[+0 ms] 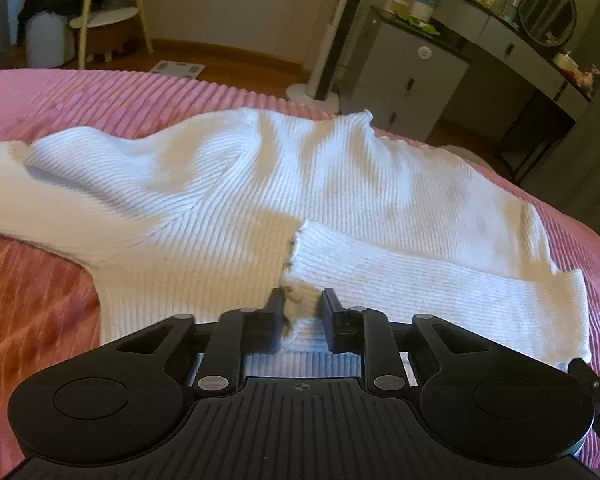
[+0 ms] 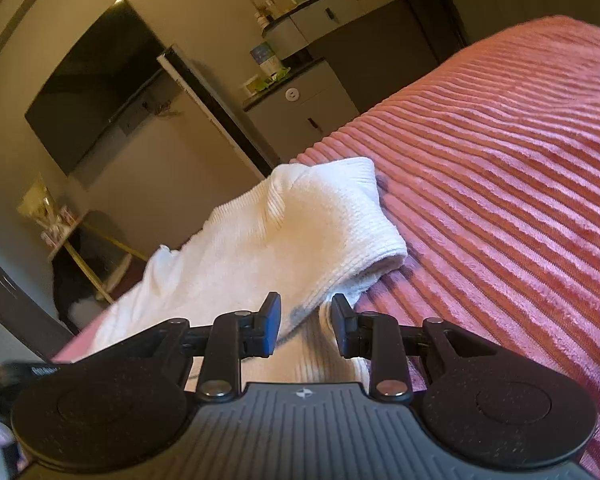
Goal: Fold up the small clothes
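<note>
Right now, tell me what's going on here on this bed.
A person with a gripper in each hand is folding a white ribbed sweater spread on a pink ribbed blanket. One sleeve already lies folded across the body. The left gripper has the sleeve's cuff between its fingers, a small gap showing. The right gripper sits at another folded edge of the sweater, fabric between its fingers; whether it is pinching is unclear.

**What the two views do not show clearly**

The white sweater [image 1: 284, 184] runs off the left edge in the left wrist view, so one sleeve end is cut. The bottles on the dresser [image 1: 496, 36] are too small to identify. In the right wrist view the gripper body hides the sweater's near part.
</note>
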